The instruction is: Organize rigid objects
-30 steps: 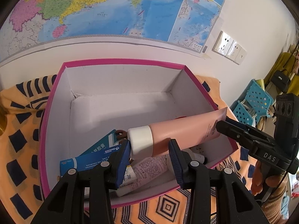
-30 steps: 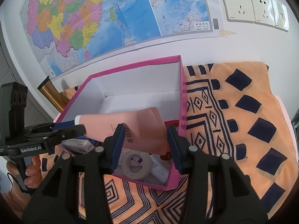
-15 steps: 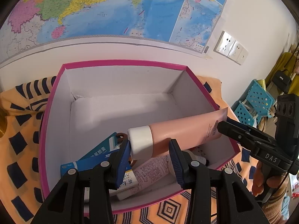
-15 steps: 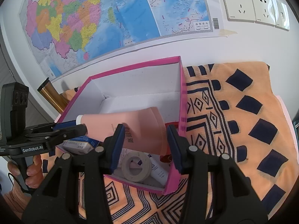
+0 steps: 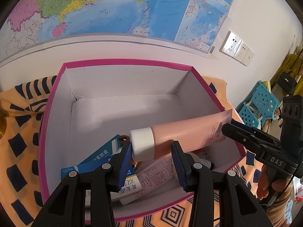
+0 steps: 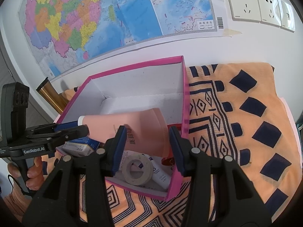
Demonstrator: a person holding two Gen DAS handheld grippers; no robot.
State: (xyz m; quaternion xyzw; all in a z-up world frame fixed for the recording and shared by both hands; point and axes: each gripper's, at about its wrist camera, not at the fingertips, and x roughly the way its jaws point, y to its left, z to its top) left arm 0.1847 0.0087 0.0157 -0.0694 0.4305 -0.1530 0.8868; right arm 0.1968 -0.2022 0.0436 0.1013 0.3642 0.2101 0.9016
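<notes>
A pink tube with a white cap hangs over the pink-rimmed white box. My left gripper is shut on its cap end. My right gripper is shut on its flat crimped end. The tube lies level across the box's near part, above the items inside. Below it lie a blue medicine carton, a white printed tube and a roll of tape. The box also shows in the right wrist view.
The box stands on an orange cloth with dark blue patterns, against a white wall with a map and sockets. A blue plastic basket is at the right. The far half of the box is bare.
Both grippers, with the tube held between them, have shifted slightly further over the box. The grips are unchanged.
</notes>
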